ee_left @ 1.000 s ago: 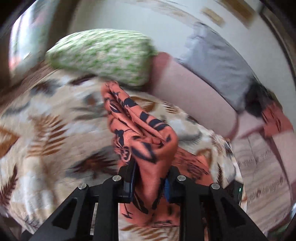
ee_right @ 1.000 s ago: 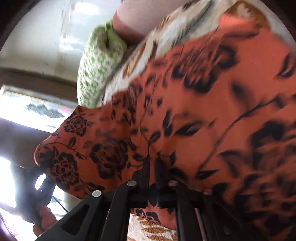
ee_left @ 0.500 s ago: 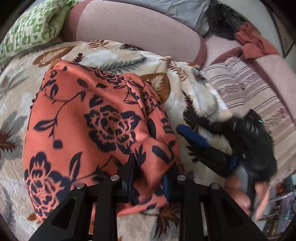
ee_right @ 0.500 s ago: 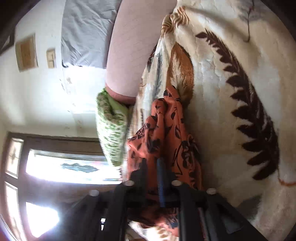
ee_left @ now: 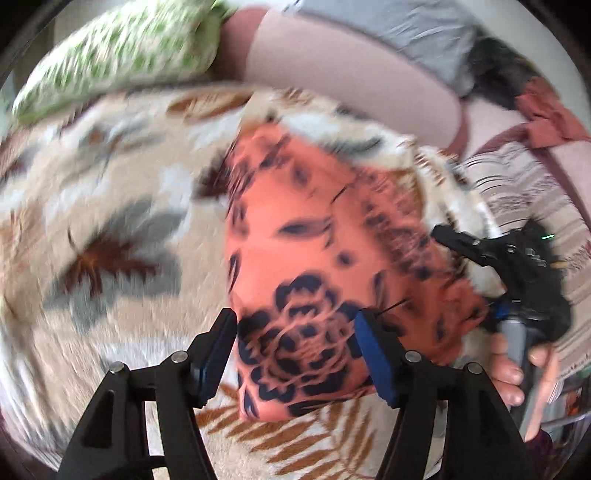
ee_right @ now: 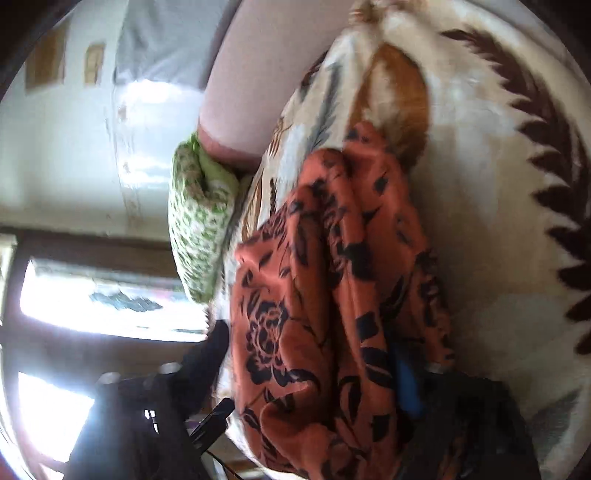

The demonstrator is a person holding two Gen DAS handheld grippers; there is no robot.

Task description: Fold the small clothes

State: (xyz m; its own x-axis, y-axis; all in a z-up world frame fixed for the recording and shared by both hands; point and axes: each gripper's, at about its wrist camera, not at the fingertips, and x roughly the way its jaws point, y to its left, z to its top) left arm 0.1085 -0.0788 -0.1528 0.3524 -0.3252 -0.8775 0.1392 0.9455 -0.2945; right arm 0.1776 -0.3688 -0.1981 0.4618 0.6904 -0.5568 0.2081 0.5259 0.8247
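Leaf-printed cream blanket [ee_left: 110,206] covers the couch seat, and on it lies the one orange garment [ee_left: 332,266] with black flowers, folded into a compact shape. From the left wrist view the left gripper [ee_left: 295,354] hangs over the garment's near edge, its jaws having just been opening and now standing well apart, the cloth lying between them with no pad pressing on it. That view alone shows the right gripper [ee_left: 491,254] at the garment's far right edge, a hand [ee_left: 513,365] wrapped round its handle, plus a striped cushion [ee_left: 524,199] and a rust-coloured cloth [ee_left: 550,114] on the pink backrest [ee_left: 351,66]. The right wrist view alone shows a bright window [ee_right: 96,302] and a pale wall [ee_right: 66,147]; there the garment [ee_right: 332,302] bunches in folds between jaws that have just been opening, one blue pad [ee_right: 406,380] showing beside the cloth without clamping it. Both views share one green-and-white pillow [ee_left: 118,51] against the backrest and one grey cushion [ee_left: 399,33] above it.
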